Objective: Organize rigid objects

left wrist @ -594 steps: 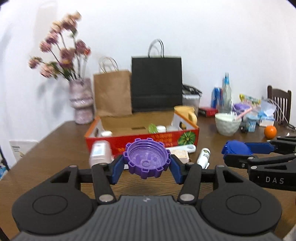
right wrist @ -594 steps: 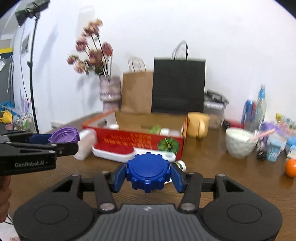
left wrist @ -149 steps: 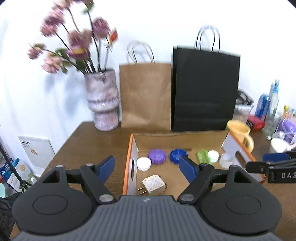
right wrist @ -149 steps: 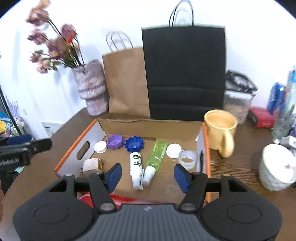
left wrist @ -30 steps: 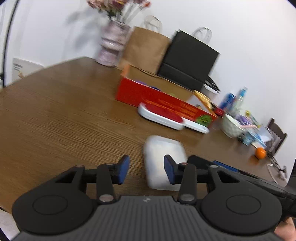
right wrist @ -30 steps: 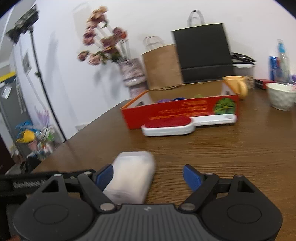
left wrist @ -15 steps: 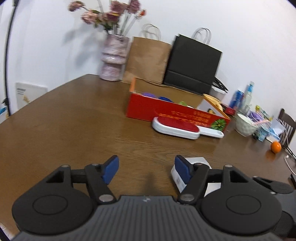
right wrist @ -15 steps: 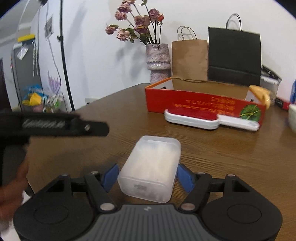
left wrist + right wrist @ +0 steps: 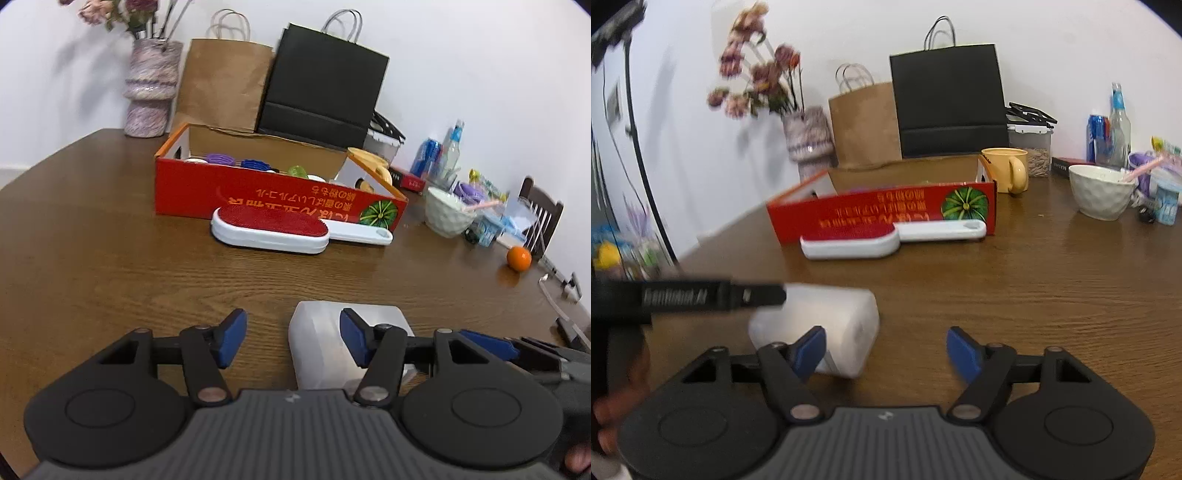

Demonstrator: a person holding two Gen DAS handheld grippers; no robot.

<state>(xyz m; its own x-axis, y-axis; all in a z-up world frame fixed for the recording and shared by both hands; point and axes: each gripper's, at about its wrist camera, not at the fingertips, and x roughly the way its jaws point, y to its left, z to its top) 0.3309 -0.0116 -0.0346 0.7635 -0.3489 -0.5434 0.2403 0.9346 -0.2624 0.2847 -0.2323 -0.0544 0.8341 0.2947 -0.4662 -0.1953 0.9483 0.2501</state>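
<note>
Both grippers are sitting low over the wooden table (image 9: 92, 258), near its front edge, with the translucent white box (image 9: 317, 343) lying on its side between them.

Left gripper (image 9: 291, 341): jaws have just been closing but are still apart, nothing clamped. The box is lying mostly behind the right-hand finger; only its left corner is poking into the gap, and I can't tell whether that finger is touching it.

Right gripper (image 9: 886, 350): jaws have just been closing too, still wide apart and gripping nothing. In the right wrist view the box (image 9: 827, 325) is sitting off to the left, behind the left-hand finger and outside the gap. The left gripper's black arm is crossing in front of the box's top edge there, blurred, with a bit of the person's hand (image 9: 613, 417) showing at the frame edge.

Further back on the table, the red cardboard box (image 9: 273, 195) is standing open, holding purple and blue lids plus some white and green pieces. The red-and-white lint brush (image 9: 280, 229) is lying flat just in front of it, touching or nearly touching its front wall.

Behind the red box: vase of flowers (image 9: 805, 136), brown paper bag (image 9: 221, 81), black paper bag (image 9: 321, 85). To the right: yellow mug (image 9: 1008, 173), white bowl (image 9: 1100, 195), orange (image 9: 519, 257).
</note>
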